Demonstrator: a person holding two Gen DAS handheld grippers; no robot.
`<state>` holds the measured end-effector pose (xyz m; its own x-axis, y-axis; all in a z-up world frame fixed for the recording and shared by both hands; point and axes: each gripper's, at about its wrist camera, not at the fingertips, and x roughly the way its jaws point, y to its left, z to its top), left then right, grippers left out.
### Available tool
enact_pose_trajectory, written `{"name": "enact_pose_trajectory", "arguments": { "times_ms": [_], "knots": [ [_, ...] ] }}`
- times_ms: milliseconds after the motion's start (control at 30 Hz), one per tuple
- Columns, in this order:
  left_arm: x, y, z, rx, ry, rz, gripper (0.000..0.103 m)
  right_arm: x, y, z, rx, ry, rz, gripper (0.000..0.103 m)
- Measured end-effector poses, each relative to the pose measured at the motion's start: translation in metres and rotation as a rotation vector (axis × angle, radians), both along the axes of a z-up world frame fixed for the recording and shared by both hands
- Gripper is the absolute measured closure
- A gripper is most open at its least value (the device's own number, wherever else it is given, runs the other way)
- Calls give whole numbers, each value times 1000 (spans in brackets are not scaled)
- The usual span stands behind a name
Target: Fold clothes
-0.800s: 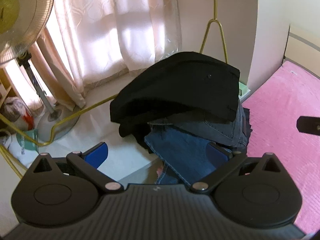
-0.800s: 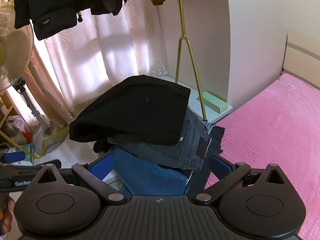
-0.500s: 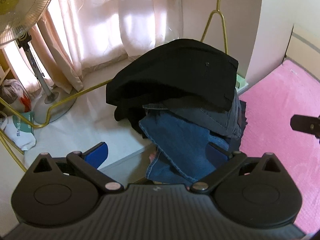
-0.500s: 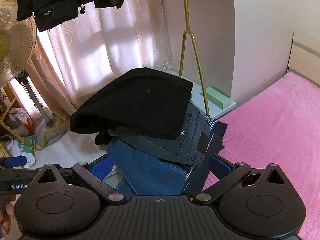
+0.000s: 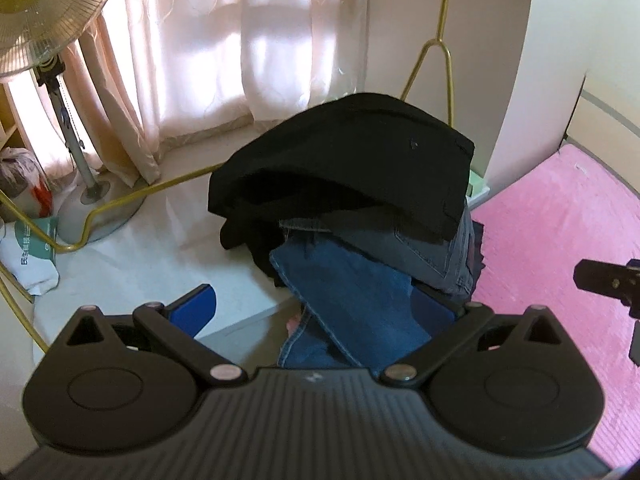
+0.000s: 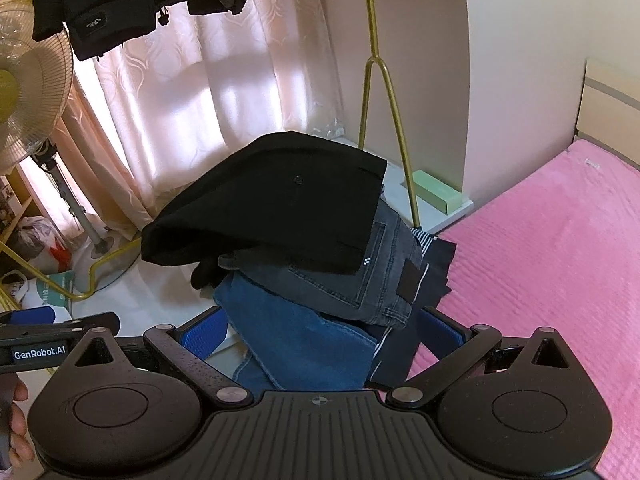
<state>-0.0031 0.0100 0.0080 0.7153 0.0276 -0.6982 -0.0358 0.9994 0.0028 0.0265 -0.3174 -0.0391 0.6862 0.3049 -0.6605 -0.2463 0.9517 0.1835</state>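
A stack of folded clothes sits at the corner of the pink bed (image 5: pixel 560 240). A black garment (image 5: pixel 352 168) (image 6: pixel 280 208) lies on top. Under it are grey jeans (image 5: pixel 420 248) (image 6: pixel 360 276), then blue jeans (image 5: pixel 352 308) (image 6: pixel 304 344), and a dark striped cloth (image 6: pixel 434 264) at the bottom. My left gripper (image 5: pixel 316 304) hovers open in front of the stack's left side. My right gripper (image 6: pixel 322 328) hovers open before its near edge. The pads of both stand apart from the cloth. Each gripper shows at the edge of the other's view.
A standing fan (image 5: pixel 40 20) and bags (image 5: pixel 28 240) are on the floor at the left before pale curtains (image 5: pixel 240 60). A gold clothes rack (image 5: pixel 444 60) rises behind the stack, with dark clothes (image 6: pixel 100 4) hanging overhead. A green box (image 6: pixel 438 196) lies by the wall.
Both views have shifted slightly; the stack sits a little higher in the right wrist view. The clothes have not moved and both pairs of jaws stay wide.
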Motion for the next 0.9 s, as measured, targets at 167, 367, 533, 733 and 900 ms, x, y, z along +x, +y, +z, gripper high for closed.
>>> {"name": "enact_pose_trajectory", "arguments": {
  "times_ms": [167, 367, 533, 733, 900],
  "knots": [
    [3, 2, -1, -17, 10, 6, 1, -2, -2, -3, -5, 1, -9, 0],
    [2, 3, -5, 9, 22, 4, 1, -3, 0, -5, -6, 4, -8, 0],
    [1, 3, -9, 21, 26, -6, 1, -5, 3, -5, -16, -3, -4, 0],
    [1, 1, -14, 36, 35, -18, 1, -4, 3, -5, -20, -3, -8, 0],
    [0, 0, -16, 36, 38, -18, 1, -3, 2, -4, -22, -1, -12, 0]
  ]
}}
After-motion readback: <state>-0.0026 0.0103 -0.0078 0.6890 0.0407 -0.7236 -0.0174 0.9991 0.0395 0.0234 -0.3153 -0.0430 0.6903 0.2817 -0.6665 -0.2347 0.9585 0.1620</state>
